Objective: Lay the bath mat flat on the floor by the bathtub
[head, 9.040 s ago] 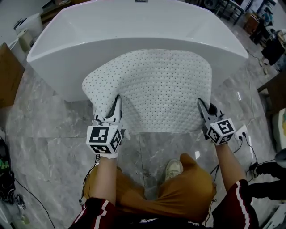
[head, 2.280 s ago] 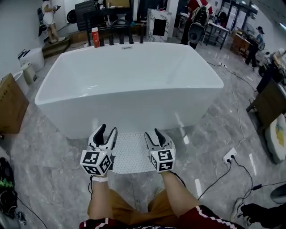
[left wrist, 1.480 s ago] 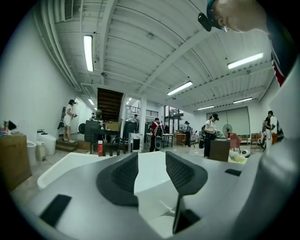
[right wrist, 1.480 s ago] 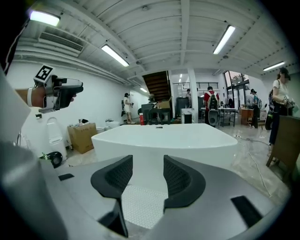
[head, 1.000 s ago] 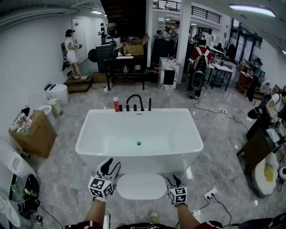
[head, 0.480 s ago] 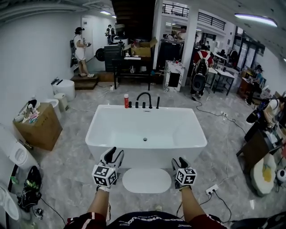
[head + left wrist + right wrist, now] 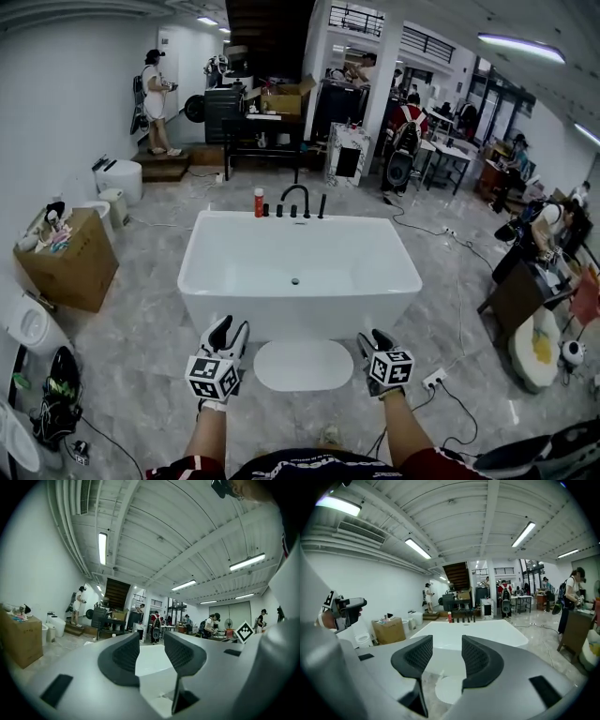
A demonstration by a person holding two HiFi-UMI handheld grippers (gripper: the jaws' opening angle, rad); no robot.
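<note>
The white bath mat (image 7: 303, 365) lies flat on the grey marble floor, right in front of the white bathtub (image 7: 298, 272). My left gripper (image 7: 228, 335) hangs open above the floor just left of the mat, nothing between its jaws. My right gripper (image 7: 377, 341) hangs open just right of the mat, also empty. In the right gripper view the mat (image 7: 449, 688) shows low between the jaws with the tub (image 7: 464, 634) behind it. The left gripper view shows the tub (image 7: 151, 652) between its jaws.
A cardboard box (image 7: 62, 262) and toilets (image 7: 118, 178) stand at the left. A black faucet (image 7: 294, 199) and red bottle (image 7: 259, 202) sit at the tub's far end. A power strip (image 7: 433, 379) with cables lies on the floor at right. People stand in the background.
Since nine seconds ago both grippers let go of the mat, which now lies flat on the floor. The head view has risen; the grippers stay beside the mat, barely moved in the last second.
</note>
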